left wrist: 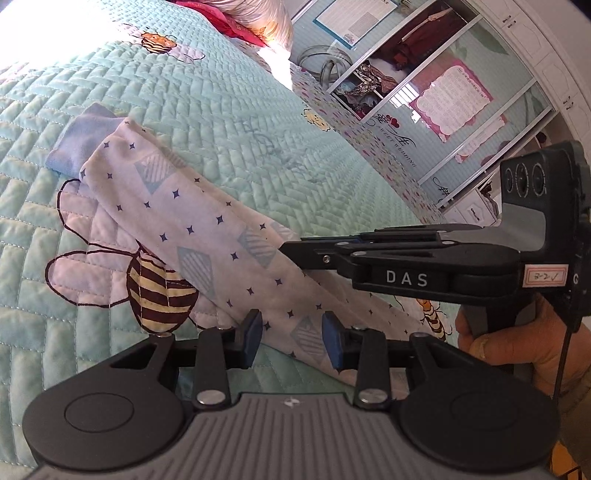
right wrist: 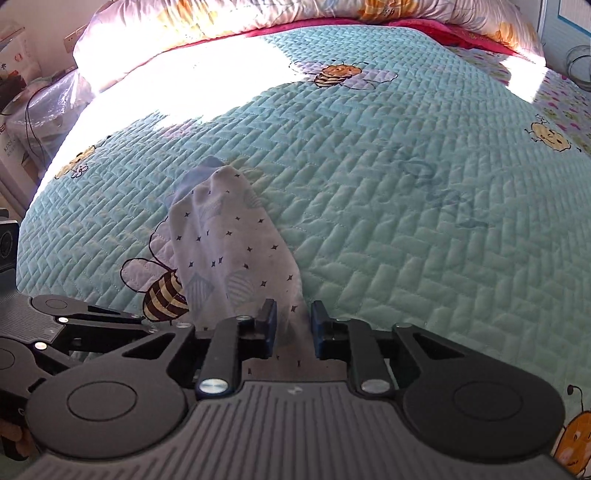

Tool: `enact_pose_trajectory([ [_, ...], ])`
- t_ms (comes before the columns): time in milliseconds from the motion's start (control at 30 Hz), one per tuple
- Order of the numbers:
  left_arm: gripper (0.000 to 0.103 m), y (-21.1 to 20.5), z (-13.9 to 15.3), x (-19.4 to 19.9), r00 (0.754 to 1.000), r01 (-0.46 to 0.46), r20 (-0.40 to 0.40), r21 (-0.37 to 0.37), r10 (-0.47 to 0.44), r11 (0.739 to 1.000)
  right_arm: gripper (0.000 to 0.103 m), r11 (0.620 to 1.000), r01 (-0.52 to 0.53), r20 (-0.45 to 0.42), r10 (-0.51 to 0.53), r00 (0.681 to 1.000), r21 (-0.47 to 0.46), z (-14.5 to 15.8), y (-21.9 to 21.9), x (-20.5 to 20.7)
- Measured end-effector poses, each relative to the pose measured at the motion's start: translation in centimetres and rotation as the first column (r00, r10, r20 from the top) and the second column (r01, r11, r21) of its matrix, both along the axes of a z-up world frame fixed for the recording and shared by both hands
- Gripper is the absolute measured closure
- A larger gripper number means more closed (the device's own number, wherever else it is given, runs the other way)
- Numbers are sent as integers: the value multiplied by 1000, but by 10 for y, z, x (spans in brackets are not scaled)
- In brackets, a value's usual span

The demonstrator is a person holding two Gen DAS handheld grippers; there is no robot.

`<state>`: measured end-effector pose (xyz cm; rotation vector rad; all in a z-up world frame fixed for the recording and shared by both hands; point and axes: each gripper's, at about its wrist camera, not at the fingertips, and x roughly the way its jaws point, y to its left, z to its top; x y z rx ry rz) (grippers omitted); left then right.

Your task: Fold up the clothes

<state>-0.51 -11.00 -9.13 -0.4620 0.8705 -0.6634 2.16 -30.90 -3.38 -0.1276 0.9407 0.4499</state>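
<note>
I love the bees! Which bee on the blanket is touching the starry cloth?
The big brown-and-yellow striped bee; the starry cloth overlaps it. Other bees lie apart.

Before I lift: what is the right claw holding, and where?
The right claw pinches the white garment at its near end, bunched between the pads.

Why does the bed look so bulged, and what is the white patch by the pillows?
Left wrist view: the fisheye lens bends the quilt and wardrobe doors into arcs; sunlight blows out the top left corner. Right wrist view: same bulge; a sunlit band below the pillows is overexposed; the garment sits in even shade.
</note>
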Motion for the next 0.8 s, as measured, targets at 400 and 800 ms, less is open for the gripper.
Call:
enact_pose_trajectory([
  [400,64,3,-3,5,1000,0,-24,-28,-1,1000,95,985,175,115,-174,978,5,3,-21,15],
  [800,65,3,-7,5,1000,0,-13,-35,0,999,79,966,258,50,-258,965,4,10,-105,-56],
])
